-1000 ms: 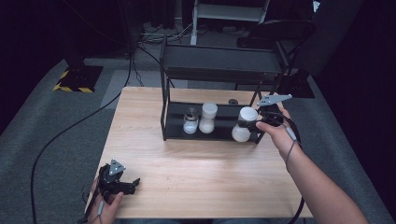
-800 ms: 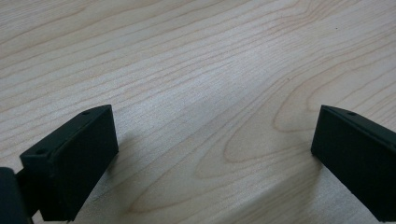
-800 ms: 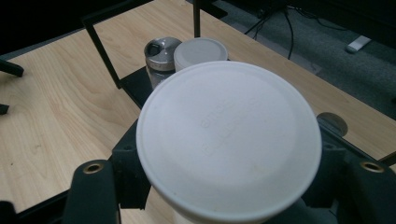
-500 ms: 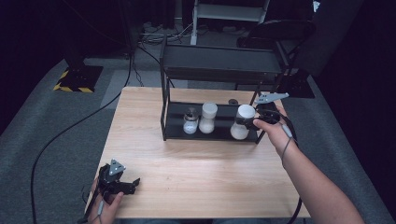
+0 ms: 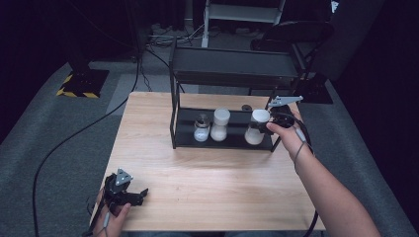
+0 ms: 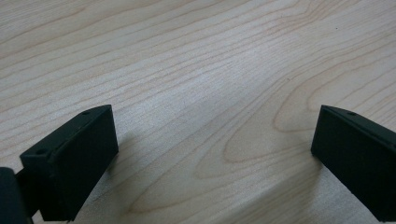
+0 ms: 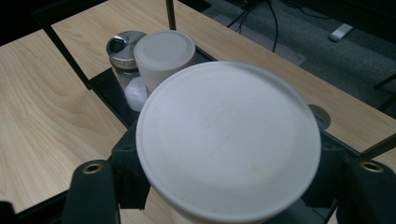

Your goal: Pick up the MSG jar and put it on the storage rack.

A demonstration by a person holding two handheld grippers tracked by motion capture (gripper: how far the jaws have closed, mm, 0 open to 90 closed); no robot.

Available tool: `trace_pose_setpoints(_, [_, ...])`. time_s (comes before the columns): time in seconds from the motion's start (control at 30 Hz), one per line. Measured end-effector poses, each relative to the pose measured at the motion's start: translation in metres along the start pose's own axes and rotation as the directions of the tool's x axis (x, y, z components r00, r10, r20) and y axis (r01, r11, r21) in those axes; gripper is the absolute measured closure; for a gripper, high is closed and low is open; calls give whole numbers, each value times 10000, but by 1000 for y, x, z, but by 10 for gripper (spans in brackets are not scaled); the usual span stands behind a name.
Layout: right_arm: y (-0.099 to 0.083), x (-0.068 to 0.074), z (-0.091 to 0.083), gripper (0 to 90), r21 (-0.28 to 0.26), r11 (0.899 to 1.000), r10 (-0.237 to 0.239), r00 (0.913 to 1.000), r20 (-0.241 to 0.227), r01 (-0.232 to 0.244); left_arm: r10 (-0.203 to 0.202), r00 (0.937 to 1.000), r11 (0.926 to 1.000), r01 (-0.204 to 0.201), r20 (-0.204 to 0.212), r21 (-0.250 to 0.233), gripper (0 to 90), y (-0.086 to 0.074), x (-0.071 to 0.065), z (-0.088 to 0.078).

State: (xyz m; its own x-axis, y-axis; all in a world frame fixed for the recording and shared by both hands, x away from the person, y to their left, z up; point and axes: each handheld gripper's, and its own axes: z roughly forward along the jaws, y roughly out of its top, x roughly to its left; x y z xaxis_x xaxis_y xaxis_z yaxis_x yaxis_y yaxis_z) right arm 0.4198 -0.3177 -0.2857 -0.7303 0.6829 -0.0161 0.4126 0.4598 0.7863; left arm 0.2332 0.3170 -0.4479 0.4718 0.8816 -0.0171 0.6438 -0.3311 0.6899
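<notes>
Left gripper (image 5: 141,194) idle at the near table (image 5: 222,197) edge, jaws spread wide over bare wood. Farther off, right gripper (image 5: 265,129) clamped on the white-lidded jar (image 5: 256,129) at the black rack's (image 5: 232,143) lower shelf, beside a second white-lidded jar (image 5: 220,125) and a metal-capped shaker (image 5: 201,128). Placement step, most likely; next, set down flat, then ease the jaws apart.

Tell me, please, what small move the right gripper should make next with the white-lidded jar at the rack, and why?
Probably open the jaws and draw back. The right gripper is shut on the white-lidded jar, which appears to stand upright on the black rack's lower shelf, right of two other jars. If it rests there, nothing is left but release.
</notes>
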Motion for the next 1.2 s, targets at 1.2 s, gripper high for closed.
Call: trace_pose_setpoints(1.2, [1, -1, 45, 338, 175, 9992, 349, 9982, 485, -358, -2, 10000, 10000, 2, -1, -1, 6, 0, 0, 0])
